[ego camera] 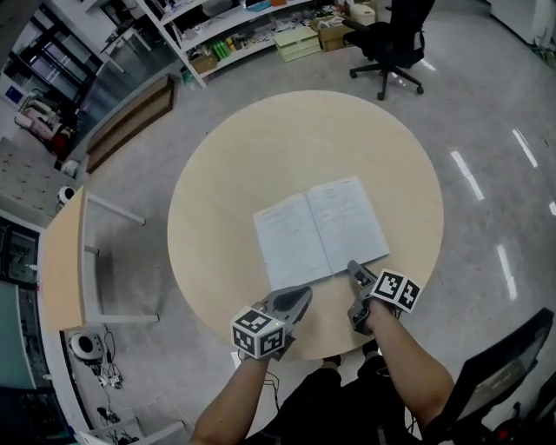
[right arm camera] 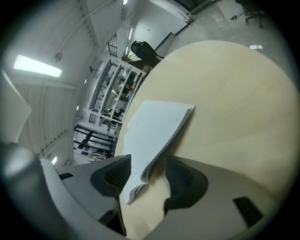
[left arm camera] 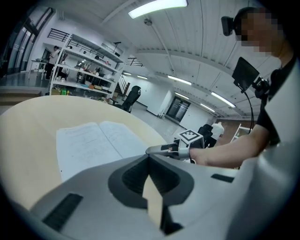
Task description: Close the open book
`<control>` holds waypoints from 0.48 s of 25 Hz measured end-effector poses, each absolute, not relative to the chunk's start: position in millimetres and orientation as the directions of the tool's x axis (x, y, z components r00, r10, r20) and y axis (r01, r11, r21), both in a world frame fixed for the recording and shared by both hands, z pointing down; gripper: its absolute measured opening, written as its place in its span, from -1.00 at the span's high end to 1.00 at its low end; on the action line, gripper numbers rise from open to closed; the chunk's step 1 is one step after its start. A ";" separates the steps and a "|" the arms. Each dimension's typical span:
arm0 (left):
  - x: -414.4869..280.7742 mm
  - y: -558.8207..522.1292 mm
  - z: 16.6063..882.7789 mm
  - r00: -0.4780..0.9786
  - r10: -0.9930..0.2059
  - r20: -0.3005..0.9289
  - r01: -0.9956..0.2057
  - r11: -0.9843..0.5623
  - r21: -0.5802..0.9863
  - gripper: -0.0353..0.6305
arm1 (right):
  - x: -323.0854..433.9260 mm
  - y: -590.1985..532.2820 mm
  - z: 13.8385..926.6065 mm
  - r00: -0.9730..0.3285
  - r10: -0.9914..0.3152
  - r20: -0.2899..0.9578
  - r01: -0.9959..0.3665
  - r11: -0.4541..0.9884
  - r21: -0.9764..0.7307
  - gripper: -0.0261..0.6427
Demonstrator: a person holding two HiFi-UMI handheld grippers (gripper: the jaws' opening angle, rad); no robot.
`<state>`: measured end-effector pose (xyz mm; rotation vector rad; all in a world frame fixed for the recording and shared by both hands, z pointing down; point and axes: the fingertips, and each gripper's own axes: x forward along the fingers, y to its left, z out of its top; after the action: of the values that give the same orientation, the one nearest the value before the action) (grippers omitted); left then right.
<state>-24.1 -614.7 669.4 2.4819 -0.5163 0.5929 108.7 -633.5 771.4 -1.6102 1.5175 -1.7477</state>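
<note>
A round, pale wooden surface [ego camera: 217, 174] stands on a glossy grey floor [ego camera: 486, 130] that catches streaks of ceiling light. Beyond its far edge a black office chair [ego camera: 391, 43] on castors stands near white shelving [ego camera: 234, 26] loaded with boxes and small goods (too small to tell apart). To the left is a narrower wooden table [ego camera: 59, 261] with white legs, and near it a round white device [ego camera: 84, 345] lies on the floor among cables.
</note>
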 end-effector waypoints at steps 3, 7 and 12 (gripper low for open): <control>-28.0 -612.9 663.3 0.833 -0.228 0.504 -0.458 -0.795 0.398 0.90 | 106.7 -641.1 775.8 -0.301 -0.798 0.522 -0.352 -0.415 -0.839 0.26; -31.6 -605.7 667.5 0.826 -0.214 0.522 -0.459 -0.793 0.401 0.90 | 115.6 -647.4 784.2 -0.263 -0.819 0.509 -0.258 -0.449 -0.856 0.27; -44.0 -605.9 665.8 0.817 -0.230 0.528 -0.477 -0.786 0.395 0.89 | 121.3 -651.4 791.6 -0.223 -0.827 0.517 -0.197 -0.481 -0.854 0.61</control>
<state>-44.0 -605.9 665.8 2.4748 -0.5216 0.6286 121.3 -651.4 791.6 -1.5642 1.2192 -1.7519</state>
